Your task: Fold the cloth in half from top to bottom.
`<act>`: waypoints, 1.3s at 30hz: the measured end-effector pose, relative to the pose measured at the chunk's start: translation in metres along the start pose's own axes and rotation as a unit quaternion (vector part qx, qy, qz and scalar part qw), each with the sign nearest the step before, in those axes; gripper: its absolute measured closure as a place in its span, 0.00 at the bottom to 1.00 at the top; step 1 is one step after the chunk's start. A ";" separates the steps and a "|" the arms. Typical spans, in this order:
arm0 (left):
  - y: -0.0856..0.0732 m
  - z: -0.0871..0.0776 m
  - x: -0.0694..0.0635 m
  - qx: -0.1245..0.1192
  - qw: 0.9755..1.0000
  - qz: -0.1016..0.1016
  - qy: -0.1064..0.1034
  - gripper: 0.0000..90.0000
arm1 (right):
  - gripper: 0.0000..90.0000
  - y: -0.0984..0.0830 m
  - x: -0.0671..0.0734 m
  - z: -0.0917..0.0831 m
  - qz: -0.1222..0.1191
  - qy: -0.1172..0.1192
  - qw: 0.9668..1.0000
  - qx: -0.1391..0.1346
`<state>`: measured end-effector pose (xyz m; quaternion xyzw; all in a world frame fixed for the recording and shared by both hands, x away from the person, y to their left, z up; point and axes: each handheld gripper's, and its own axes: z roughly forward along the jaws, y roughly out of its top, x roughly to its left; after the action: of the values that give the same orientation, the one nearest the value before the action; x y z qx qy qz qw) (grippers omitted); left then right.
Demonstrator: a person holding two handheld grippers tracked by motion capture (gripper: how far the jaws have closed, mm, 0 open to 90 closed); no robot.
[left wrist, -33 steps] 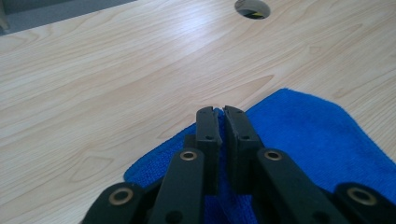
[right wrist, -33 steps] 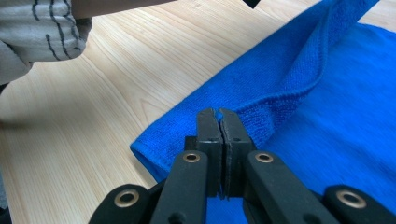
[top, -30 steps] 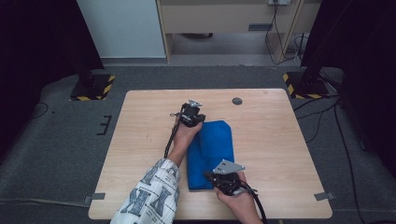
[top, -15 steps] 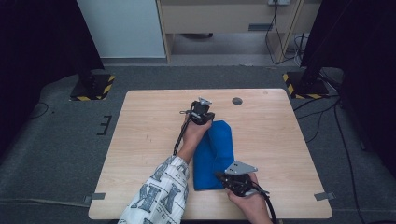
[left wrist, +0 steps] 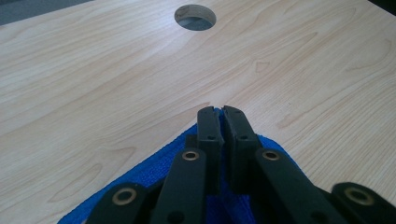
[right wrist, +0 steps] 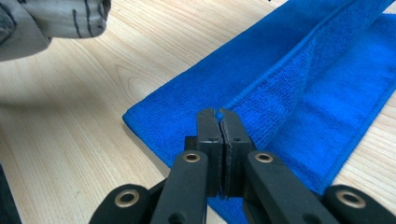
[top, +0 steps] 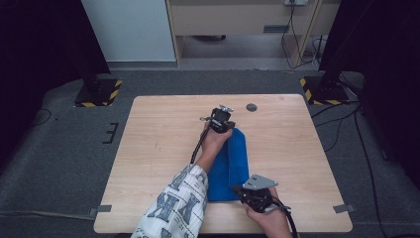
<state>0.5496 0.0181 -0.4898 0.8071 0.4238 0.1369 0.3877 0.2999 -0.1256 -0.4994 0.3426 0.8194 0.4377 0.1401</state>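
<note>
Fold of blue towel (top: 233, 166), mid-step. Towel lies lengthwise on the wooden table (top: 158, 148), centre-right, far end near the round cable hole (top: 251, 107), near end close to the table's front edge.

L gripper (top: 224, 118) at the far end: jaws pressed together, pinching a far corner of the cloth; blue fabric visible in the slit between them in the left gripper view (left wrist: 218, 122). R gripper (top: 241, 190) at the near end: jaws likewise pressed together on a near edge, a bit of blue poking out at the tips (right wrist: 217, 116).

Status, judged: one long edge is lifted and carried over the rest of the towel; right gripper view shows a raised flap w/ hemmed border over a lower layer, so approx. halfway thru a lengthwise fold. Towel looks narrow in high view, consistent w/ that.

Left to do: lay flap flat, align edges, release both. Any further folds not yet begun. Printed sleeve (top: 176, 208) covers part of towel's left edge, so alignment there can't be checked.
</note>
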 end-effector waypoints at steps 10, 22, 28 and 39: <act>-0.002 0.006 -0.002 0.005 1.000 -0.015 -0.012 0.95 | 0.98 -0.006 -0.001 -0.005 0.008 0.003 1.000 0.002; -0.005 0.016 -0.010 0.016 1.000 0.000 -0.006 0.87 | 0.94 -0.009 -0.003 -0.007 0.018 0.010 1.000 0.011; -0.003 0.012 -0.010 0.000 1.000 -0.001 -0.012 0.51 | 0.66 -0.013 -0.015 -0.007 0.043 -0.013 0.999 0.025; -0.005 -0.020 0.004 -0.017 1.000 0.013 -0.016 0.28 | 0.20 -0.014 -0.029 -0.001 0.054 -0.042 0.997 0.030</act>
<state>0.5379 0.0327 -0.4810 0.8079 0.4050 0.1360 0.4059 0.3143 -0.1518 -0.5123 0.4086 0.8056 0.4054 0.1403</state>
